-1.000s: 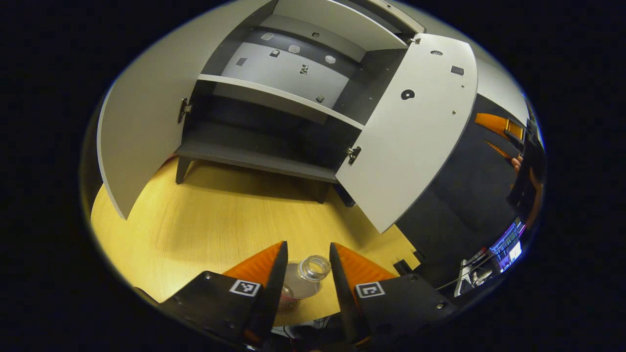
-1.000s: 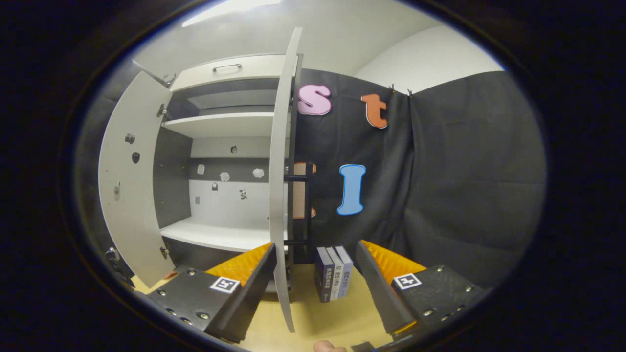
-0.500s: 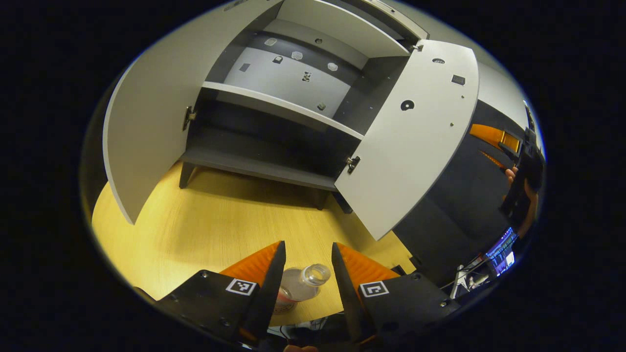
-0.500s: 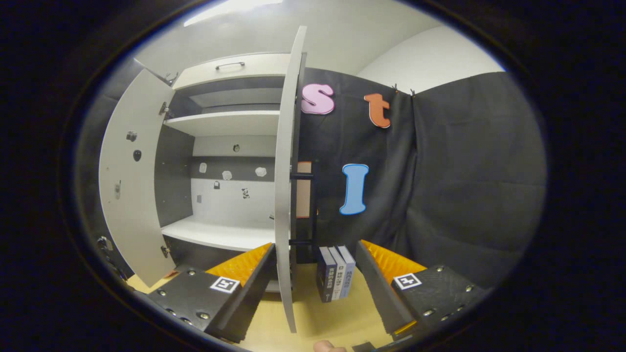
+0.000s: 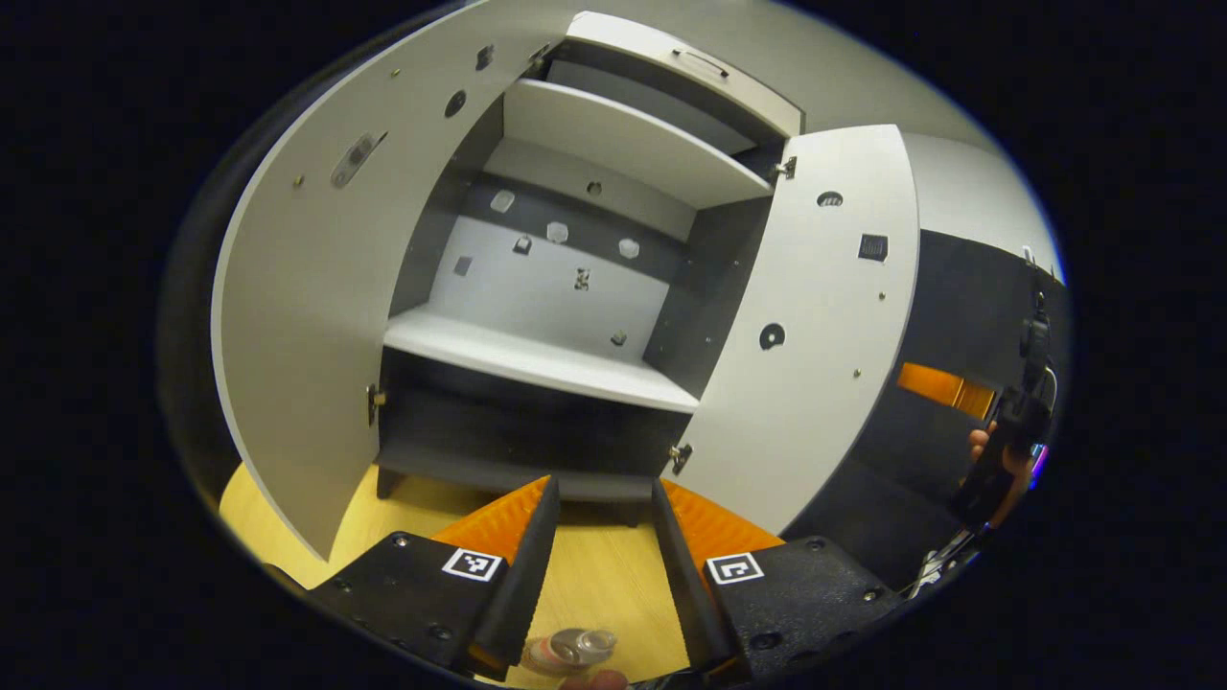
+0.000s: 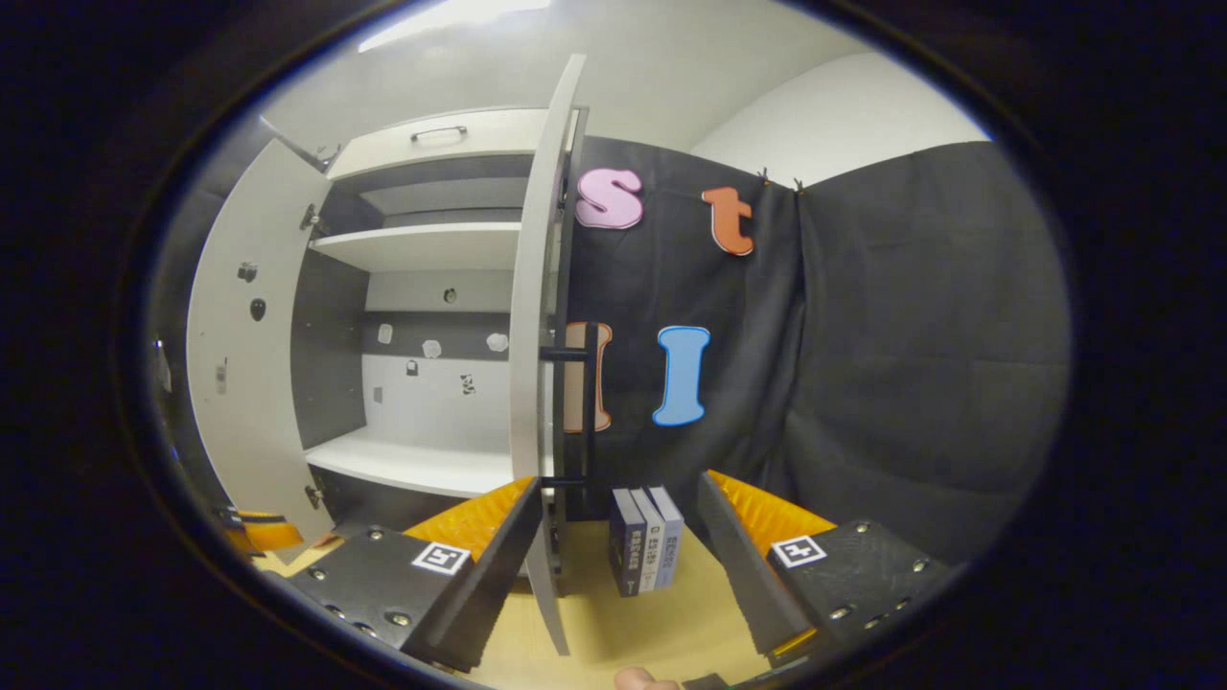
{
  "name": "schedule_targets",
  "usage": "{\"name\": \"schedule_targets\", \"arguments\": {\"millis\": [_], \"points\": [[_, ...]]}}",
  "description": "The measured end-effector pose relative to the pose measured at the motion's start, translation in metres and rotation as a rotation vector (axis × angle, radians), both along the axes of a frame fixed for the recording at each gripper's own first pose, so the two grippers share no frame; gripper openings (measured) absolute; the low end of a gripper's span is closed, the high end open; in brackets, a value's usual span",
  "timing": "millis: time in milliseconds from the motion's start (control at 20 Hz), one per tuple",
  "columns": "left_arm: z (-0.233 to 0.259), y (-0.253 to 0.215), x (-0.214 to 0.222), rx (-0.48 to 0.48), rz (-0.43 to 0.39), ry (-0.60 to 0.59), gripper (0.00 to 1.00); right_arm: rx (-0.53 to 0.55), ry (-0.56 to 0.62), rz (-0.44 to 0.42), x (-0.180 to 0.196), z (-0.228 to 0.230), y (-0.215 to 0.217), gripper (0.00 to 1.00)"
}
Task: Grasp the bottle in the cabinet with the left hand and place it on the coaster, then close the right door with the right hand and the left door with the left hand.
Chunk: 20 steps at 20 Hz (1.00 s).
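A yellow wooden table (image 6: 661, 613) stands before black cloth walls (image 6: 911, 364) under a white ceiling (image 6: 671, 77).

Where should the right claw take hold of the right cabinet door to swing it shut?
Take the black bar handle on the right door's outer face. The door stands edge-on to the open right claw, and the upright bar sits off the face on two posts, so come from the cloth side.

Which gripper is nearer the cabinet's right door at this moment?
Right. The right gripper sits just before the right door, whose edge stands between its open fingers. The left gripper hangs back over the table, facing the cabinet.
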<state>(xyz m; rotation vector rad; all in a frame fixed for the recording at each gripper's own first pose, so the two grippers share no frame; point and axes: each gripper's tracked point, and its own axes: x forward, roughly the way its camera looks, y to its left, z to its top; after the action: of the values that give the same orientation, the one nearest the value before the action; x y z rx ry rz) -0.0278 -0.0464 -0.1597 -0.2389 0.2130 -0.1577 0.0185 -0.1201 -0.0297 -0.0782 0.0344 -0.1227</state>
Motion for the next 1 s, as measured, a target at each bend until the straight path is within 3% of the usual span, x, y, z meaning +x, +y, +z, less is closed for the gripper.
{"name": "schedule_targets", "arguments": {"millis": [100,150,200,300,350,450,650,1000], "points": [[0.022,0.004,0.011,0.041,0.022,-0.035,0.65,-0.001,-0.004,-0.005,0.001,0.002,-0.003,0.99],[0.031,0.005,0.015,0.058,0.034,-0.052,0.88,-0.001,-0.005,-0.006,0.001,0.003,-0.004,0.99],[0.039,0.006,0.020,0.074,0.046,-0.065,0.92,0.000,-0.009,-0.006,0.002,0.004,-0.005,0.99],[0.051,0.007,0.027,0.100,0.070,-0.076,0.92,0.001,-0.020,-0.009,0.004,0.008,-0.007,0.94],[0.056,0.011,0.028,0.118,0.092,-0.075,0.92,0.001,-0.024,-0.009,0.005,0.010,-0.008,0.98],[0.061,0.020,0.031,0.158,0.142,-0.076,0.96,-0.002,-0.030,-0.009,0.008,0.014,-0.010,0.98],[0.067,0.034,0.030,0.211,0.202,-0.084,0.96,0.005,-0.050,-0.005,0.016,0.023,-0.010,0.99],[0.062,0.059,0.026,0.165,0.265,-0.059,0.96,0.025,-0.050,0.055,0.025,0.026,0.001,0.97]]}}
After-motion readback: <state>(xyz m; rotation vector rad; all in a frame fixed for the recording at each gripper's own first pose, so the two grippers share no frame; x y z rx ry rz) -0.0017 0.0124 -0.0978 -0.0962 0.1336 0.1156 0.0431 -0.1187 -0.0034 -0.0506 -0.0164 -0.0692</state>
